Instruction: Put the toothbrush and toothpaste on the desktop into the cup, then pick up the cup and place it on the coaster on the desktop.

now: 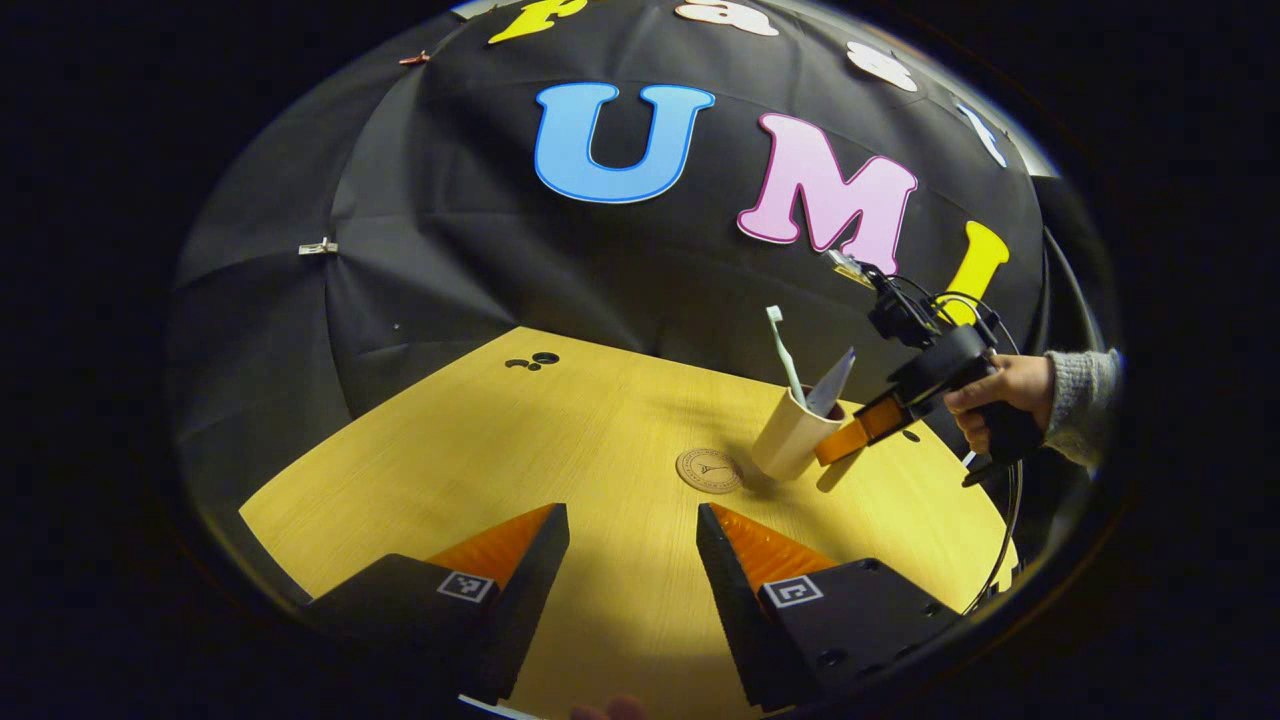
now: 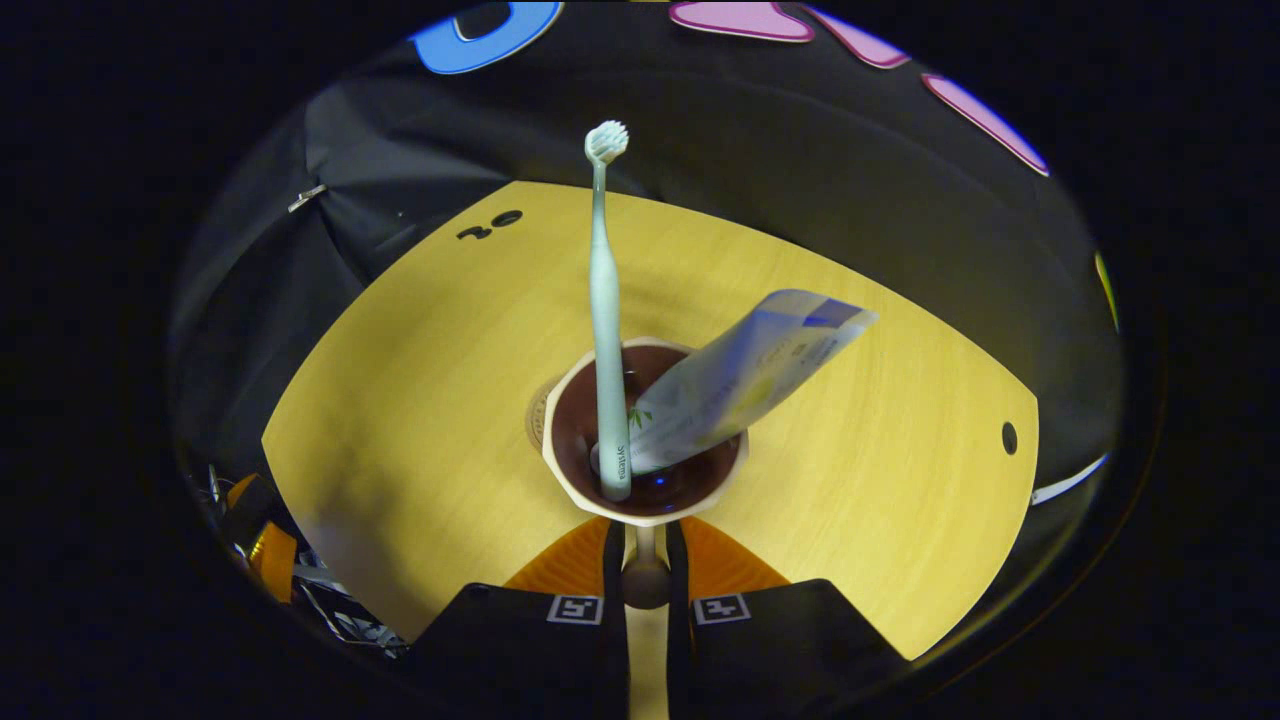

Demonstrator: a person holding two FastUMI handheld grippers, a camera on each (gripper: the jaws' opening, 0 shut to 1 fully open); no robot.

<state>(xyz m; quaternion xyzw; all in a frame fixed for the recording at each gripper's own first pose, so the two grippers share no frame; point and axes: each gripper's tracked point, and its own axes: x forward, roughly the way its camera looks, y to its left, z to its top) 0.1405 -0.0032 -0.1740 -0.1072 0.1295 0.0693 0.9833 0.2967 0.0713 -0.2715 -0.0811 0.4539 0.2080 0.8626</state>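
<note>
A beige cup (image 1: 790,438) with a dark inside (image 2: 645,470) holds a pale green toothbrush (image 2: 604,320) and a toothpaste tube (image 2: 745,375). My right gripper (image 2: 645,540) is shut on the cup's handle (image 2: 645,582). In the left gripper view the right gripper (image 1: 838,445), held by a hand (image 1: 1000,395), keeps the cup tilted just right of the round brown coaster (image 1: 709,470). I cannot tell whether the cup's base touches the table. The coaster (image 2: 534,415) peeks out behind the cup's left rim. My left gripper (image 1: 632,520) stands open over the near table with nothing between its fingers.
The yellow wooden table (image 1: 480,470) has small holes at its far left (image 1: 535,360) and one near its right side (image 2: 1008,437). The black cloth wall closes off the back. Cables and orange parts (image 2: 270,560) lie beyond the table's left edge.
</note>
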